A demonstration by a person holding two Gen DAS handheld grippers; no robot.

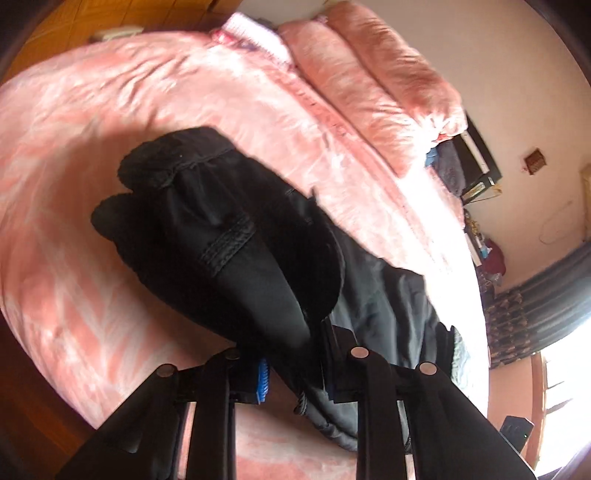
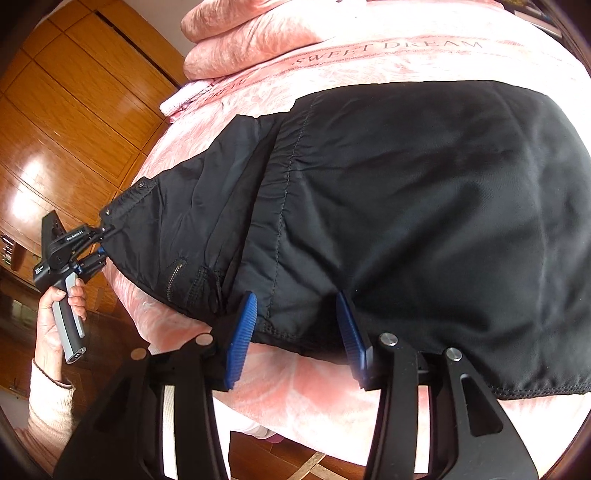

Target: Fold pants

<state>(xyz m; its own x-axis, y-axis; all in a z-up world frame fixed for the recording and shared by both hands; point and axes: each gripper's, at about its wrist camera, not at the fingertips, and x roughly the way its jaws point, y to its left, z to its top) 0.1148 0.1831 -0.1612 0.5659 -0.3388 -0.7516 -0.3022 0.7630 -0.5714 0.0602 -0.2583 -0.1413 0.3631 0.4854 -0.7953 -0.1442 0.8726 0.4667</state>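
Observation:
Black pants (image 2: 406,203) lie spread across a pink bed (image 2: 295,398). In the right wrist view my left gripper (image 2: 101,242) is clamped on the pants' corner at the left, near a snap and a zip, with a person's hand (image 2: 51,314) on its handle. In its own view, bunched black pants (image 1: 221,229) run into the left gripper (image 1: 295,373) and hide most of its blue pads (image 1: 262,380). My right gripper (image 2: 295,332) stands open at the near hem. Its blue pads (image 2: 242,339) are apart, with the hem edge between them.
A folded pink quilt (image 2: 251,33) sits at the head of the bed, also in the left wrist view as a pink quilt (image 1: 369,85). A wooden wardrobe (image 2: 74,110) stands beside the bed. Clutter (image 1: 480,184) and a dark curtain (image 1: 535,295) line the far wall.

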